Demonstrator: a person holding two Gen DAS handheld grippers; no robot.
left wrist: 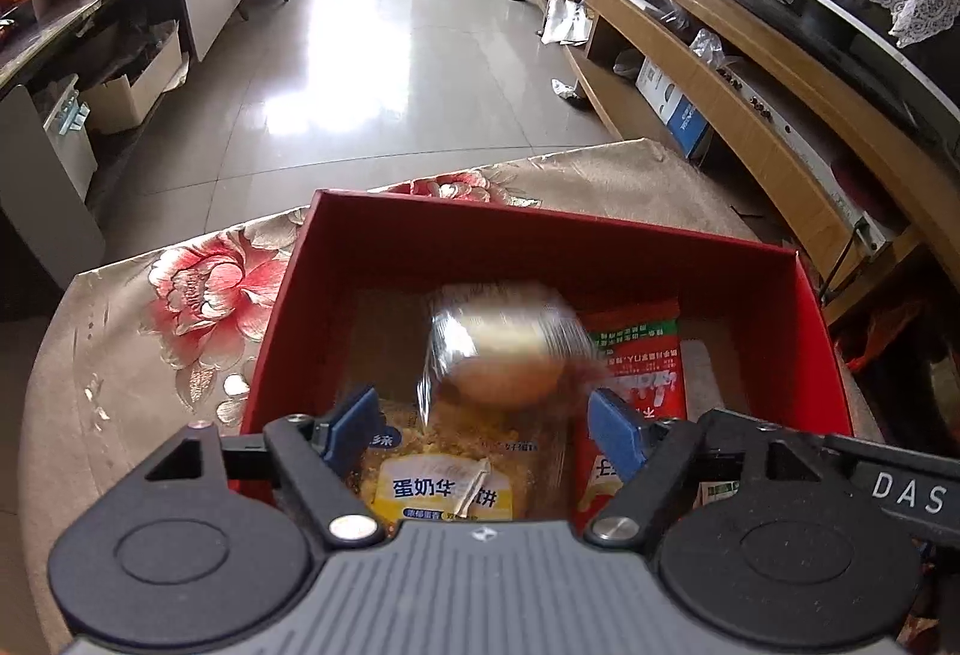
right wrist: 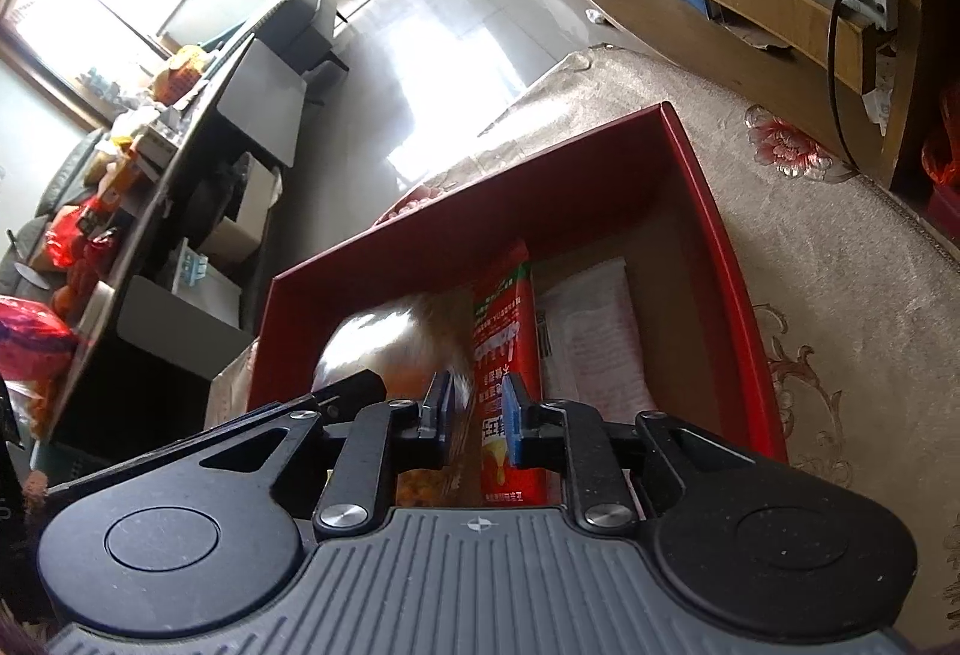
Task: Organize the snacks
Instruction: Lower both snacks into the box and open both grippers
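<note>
A red box (left wrist: 420,247) sits open on a table covered by a beige cloth with red flowers (left wrist: 198,289), and both grippers hang over its near edge; the left gripper (left wrist: 486,427) has its blue pads (left wrist: 612,433) spread wide with nothing pressed between them; just beyond them a clear-wrapped bun (left wrist: 510,349) shows blurred inside the box, above a yellow waffle packet (left wrist: 444,481) that lies flat at the near left of the box floor; to the right of that a red snack packet (left wrist: 642,373) lies lengthwise, and further right a white packet (right wrist: 600,337) rests on the brown floor of the box; the right gripper (right wrist: 477,415) has its pads a narrow gap apart, over the left edge of the red snack packet, gripping nothing that can be made out; the blurred bun (right wrist: 396,337) lies just left of and beyond its left pad.
</note>
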